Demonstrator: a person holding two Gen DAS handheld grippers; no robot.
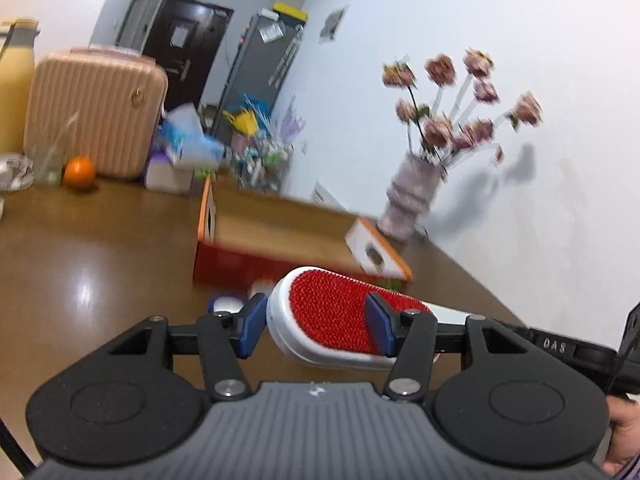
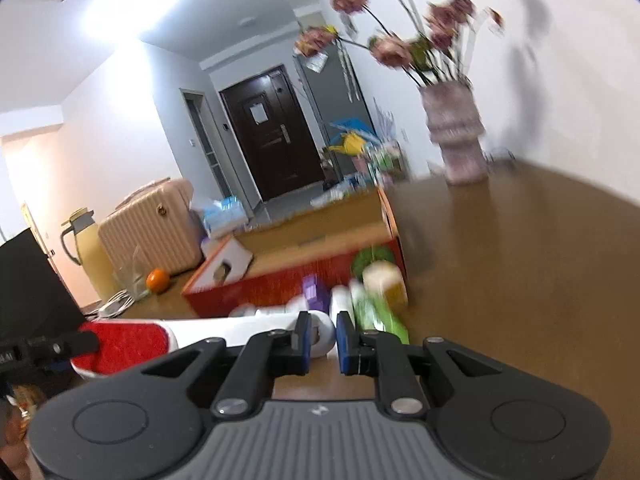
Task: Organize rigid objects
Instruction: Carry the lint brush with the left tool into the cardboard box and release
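1. I have the lint brush [image 1: 332, 314] in both grippers. The left gripper [image 1: 316, 326] has its jaws closed on the red fuzzy head, one blue pad on each side.
2. The right gripper [image 2: 323, 340] has its jaws pinched narrow on the white handle [image 2: 240, 328] end.
3. The brush is up in the air, above the brown table [image 1: 100, 248], just in front of the open cardboard box [image 1: 276, 228].
4. I think the job now is to carry the brush over the red wall of the box and set it inside.
5. To do it well, I should move both hands together, so the brush does not twist or bend.
6. I should lift high enough to clear the box flaps [image 1: 380, 250].
7. I should keep away from the vase of flowers [image 1: 412, 196], which stands near the box.
8. Small bottles [image 2: 380, 292] lie by the box wall. I should not bump them.
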